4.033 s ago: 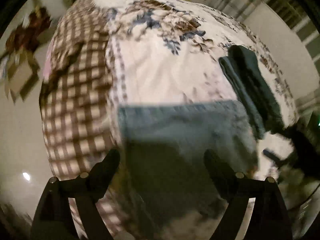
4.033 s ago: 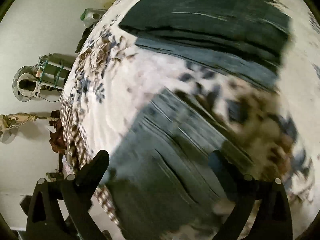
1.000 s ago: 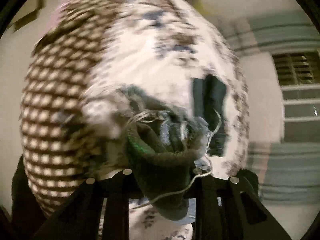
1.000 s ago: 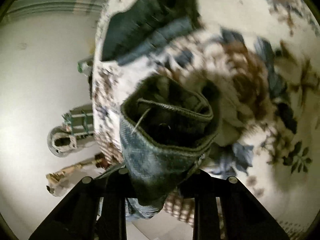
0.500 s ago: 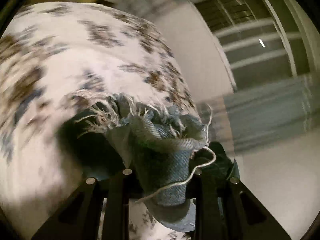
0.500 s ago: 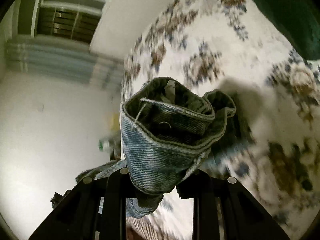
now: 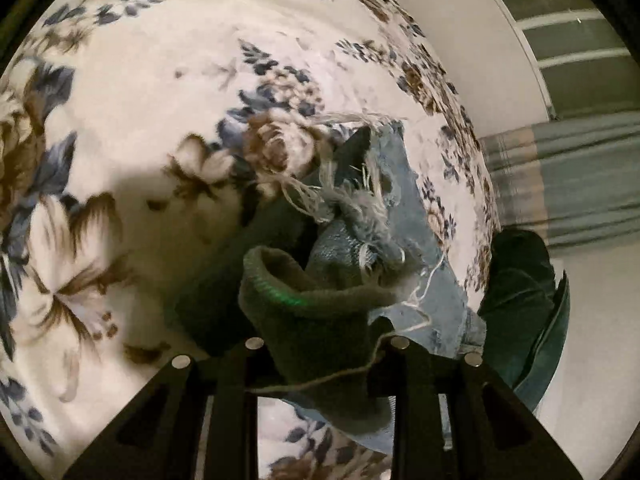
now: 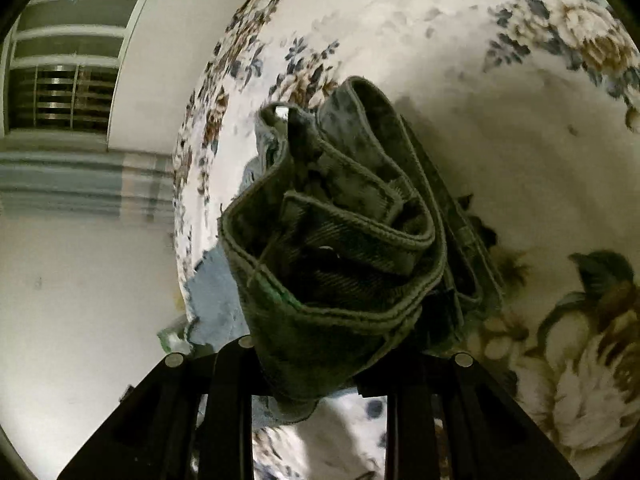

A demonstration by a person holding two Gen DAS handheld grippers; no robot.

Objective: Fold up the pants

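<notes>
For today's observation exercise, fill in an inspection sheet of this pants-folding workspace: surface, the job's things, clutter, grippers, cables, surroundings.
Surface: floral bedspread, white with blue and brown flowers.
Job's things: denim pants, bunched; frayed hem in the left view, stitched seamed edge in the right view.
Clutter: dark green cloth at the bed's right edge in the left view.
Grippers: left gripper shut on the denim pants; right gripper shut on the denim pants.
Cables: nothing seen; only loose threads from the hem.
Surroundings: white wall, barred window, striped curtain.
</notes>
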